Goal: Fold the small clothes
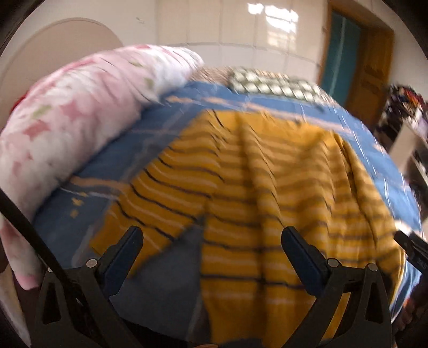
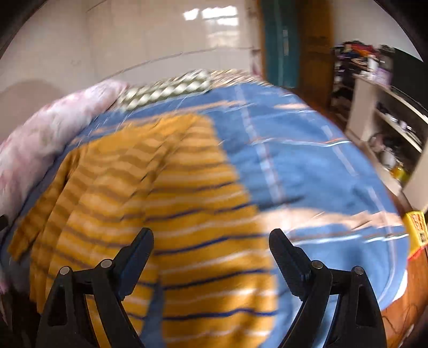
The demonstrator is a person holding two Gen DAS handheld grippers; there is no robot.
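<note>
**A:** What sits closest to each camera?

**B:** At the bottom of the left wrist view, the left claw (image 1: 211, 235) has its two dark fingers spread wide apart, holding nothing. The right claw (image 2: 211, 238), at the bottom of the right wrist view, is the same: spread wide and empty.

**A:** And beyond them?

**B:** A small yellow striped shirt (image 1: 254, 187) fills the centre of the left view and the lower left of the right view. It lies rumpled on a blue bedsheet (image 2: 307, 166), one sleeve (image 1: 149, 203) spread to the left. Both pictures are blurred.

**A:** How would it handle?

**B:** Likely light, soft and floppy. Pinching a hem corner or sleeve end seems best.

**A:** Further back?

**B:** A pink floral quilt (image 1: 67, 120) at upper left, then a white wall (image 1: 214, 21) and a wooden door (image 1: 374, 67) at upper right.
</note>
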